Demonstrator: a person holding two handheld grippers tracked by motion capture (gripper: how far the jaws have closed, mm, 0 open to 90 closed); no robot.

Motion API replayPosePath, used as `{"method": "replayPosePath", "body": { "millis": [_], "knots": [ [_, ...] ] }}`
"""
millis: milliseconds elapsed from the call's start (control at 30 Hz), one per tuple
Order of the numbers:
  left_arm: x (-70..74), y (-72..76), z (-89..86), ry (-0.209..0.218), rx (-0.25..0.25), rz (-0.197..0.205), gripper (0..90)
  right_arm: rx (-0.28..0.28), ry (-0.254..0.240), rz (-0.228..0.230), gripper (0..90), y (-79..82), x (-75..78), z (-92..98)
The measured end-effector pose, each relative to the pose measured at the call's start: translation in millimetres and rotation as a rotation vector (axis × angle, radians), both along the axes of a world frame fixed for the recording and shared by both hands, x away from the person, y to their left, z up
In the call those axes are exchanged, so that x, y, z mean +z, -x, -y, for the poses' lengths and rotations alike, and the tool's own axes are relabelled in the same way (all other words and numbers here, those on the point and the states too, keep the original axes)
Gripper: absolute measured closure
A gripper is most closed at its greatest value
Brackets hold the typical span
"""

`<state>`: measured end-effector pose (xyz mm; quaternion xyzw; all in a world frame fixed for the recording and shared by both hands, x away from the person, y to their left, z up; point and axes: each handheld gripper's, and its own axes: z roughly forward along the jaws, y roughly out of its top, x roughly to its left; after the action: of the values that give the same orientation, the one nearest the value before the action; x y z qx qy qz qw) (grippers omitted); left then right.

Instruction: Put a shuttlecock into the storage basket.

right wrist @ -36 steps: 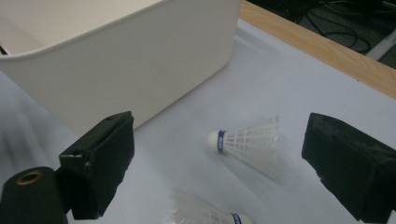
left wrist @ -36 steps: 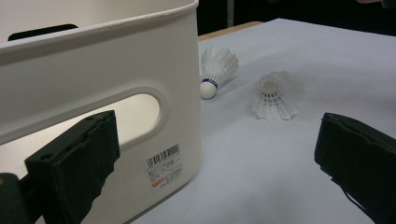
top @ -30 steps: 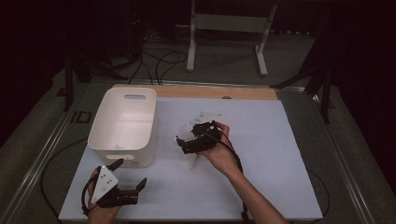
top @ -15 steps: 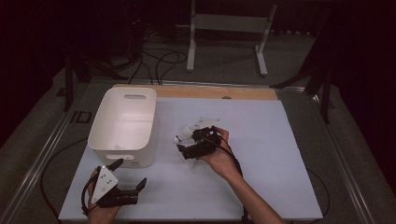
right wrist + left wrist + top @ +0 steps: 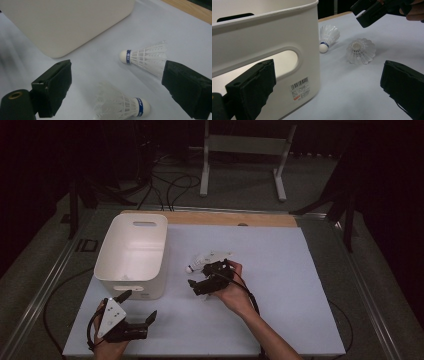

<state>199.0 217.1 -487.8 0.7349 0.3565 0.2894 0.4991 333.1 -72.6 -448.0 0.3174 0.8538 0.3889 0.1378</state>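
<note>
From the high view, my right gripper and hand covered the nearer shuttlecock, so I could not tell there how it lay. In my right gripper view its feather skirt ran off the bottom edge, and the farther shuttlecock had its skirt tucked behind my jaw. The basket was cut off by the top edge and blurred at the left. In my left gripper view, the print on the basket's label was too small to read.

The high view looks forward and down over the whole tabletop; both gripper views sit low and close (facing opposite ways), sharing the two shuttlecocks and the bin.
</note>
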Motion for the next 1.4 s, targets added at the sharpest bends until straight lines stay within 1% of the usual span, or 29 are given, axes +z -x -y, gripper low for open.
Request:
{"method": "replayPosePath", "body": {
  "millis": [133, 467, 667, 900, 967, 1033, 1167, 1400],
  "knots": [
    [0.0, 0.1, 0.2, -0.001, -0.001, -0.001, 0.8, 0.006, 0.014, 0.003, 9.2, 1.2, -1.5, -1.3],
    [0.1, 0.2, 0.3, -0.002, -0.001, -0.001, 0.8, 0.002, 0.028, 0.001, 9.3, 2.2, -4.4, -0.9],
    [0.0, -0.1, 0.2, 0.0, -0.001, -0.001, 0.8, -0.006, 0.063, 0.016, 9.3, 2.9, -6.5, -1.7],
    [-0.1, -0.2, 0.2, -0.001, -0.002, -0.002, 0.8, -0.001, 0.083, 0.013, 9.4, 2.1, -9.9, -2.5],
    [-0.1, -0.1, 0.3, -0.001, -0.002, -0.001, 0.8, -0.008, 0.09, 0.008, 9.4, 1.8, -11.1, -2.6],
    [-0.1, -0.2, 0.3, 0.0, -0.002, -0.002, 0.8, -0.01, 0.107, 0.012, 9.4, 0.8, -12.8, -3.0],
    [-0.1, -0.3, 0.3, -0.001, -0.002, -0.002, 0.8, -0.014, 0.122, -0.003, 9.9, -2.1, -17.3, -3.1],
    [-0.1, -0.4, 0.2, -0.002, -0.001, -0.002, 0.8, -0.007, 0.143, -0.019, 9.9, -2.4, -22.8, -5.2]
  ]
}}
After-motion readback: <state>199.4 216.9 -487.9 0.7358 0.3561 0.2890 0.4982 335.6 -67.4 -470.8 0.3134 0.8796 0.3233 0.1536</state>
